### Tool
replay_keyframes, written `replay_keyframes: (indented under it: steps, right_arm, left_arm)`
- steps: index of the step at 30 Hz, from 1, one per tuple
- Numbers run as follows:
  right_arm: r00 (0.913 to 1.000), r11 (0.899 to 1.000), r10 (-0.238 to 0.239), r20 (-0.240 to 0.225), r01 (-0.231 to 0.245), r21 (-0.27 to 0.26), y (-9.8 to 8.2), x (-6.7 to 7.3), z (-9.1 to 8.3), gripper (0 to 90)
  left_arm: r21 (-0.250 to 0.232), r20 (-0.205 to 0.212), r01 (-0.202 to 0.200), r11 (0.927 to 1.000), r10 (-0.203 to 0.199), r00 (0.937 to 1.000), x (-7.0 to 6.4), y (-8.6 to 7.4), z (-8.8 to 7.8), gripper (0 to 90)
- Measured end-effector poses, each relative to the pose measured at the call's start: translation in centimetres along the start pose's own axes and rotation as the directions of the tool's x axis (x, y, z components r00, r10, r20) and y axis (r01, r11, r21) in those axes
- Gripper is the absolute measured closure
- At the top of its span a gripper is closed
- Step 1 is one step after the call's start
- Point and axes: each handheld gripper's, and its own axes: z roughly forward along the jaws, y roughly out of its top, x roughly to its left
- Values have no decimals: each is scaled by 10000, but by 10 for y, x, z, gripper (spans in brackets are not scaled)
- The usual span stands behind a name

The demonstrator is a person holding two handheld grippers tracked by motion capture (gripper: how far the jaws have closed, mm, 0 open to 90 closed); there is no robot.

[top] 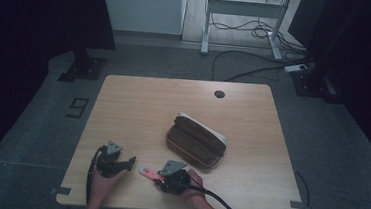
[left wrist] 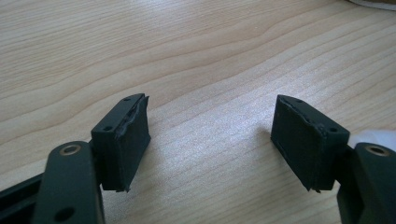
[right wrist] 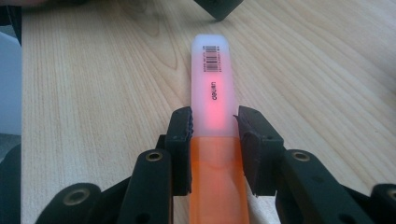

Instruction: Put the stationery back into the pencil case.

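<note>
Highlighter (right wrist: 214,116), orange barrel with a frosted translucent cap bearing a barcode and small printed lettering, lying flat on the wooden table (top: 138,101) near its front edge, cap end pointing away from the right gripper (top: 163,179) toward the left gripper (top: 130,162). Right gripper, black, held in the person's right hand (top: 193,188) with a cable trailing off the front edge; in the right gripper view its two jaws stand one on each side of the highlighter at the seam where cap meets barrel, the left pad against the pen's side, the right pad close beside it or just touching, so a firm clamp cannot be told for certain. Left gripper, black with a grey three-cornered plate on top, held in the person's left hand (top: 101,180), resting just left of the highlighter's cap end; in the left gripper view its jaws stand wide apart over bare wood grain with nothing between them. Pencil case (top: 196,140), brown, long and soft-sided, unzipped and lying open at a slant behind the right gripper, near the middle of the table, a pale lining showing along its far rim. Cable hole (top: 219,94), round and dark, set near the table's far edge. Floor beyond, grey, with desk legs and loose cables.
</note>
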Motion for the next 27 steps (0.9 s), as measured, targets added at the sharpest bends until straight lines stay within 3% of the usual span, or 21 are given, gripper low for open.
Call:
replay_keyframes:
  steps: [10, 27]
  right_arm:
    - [9997, 9941, 216, -131, -229, -1060, 6, -12, -30, 655]
    - [9980, 9811, 591, -239, -625, -1830, 8, -31, -59, 655]
  left_arm:
    - [-20, 1, 24, 10000, -24, 10000, 0, 0, 0, 274]
    - [-25, -6, 23, 10000, -23, 10000, 0, 0, 0, 274]
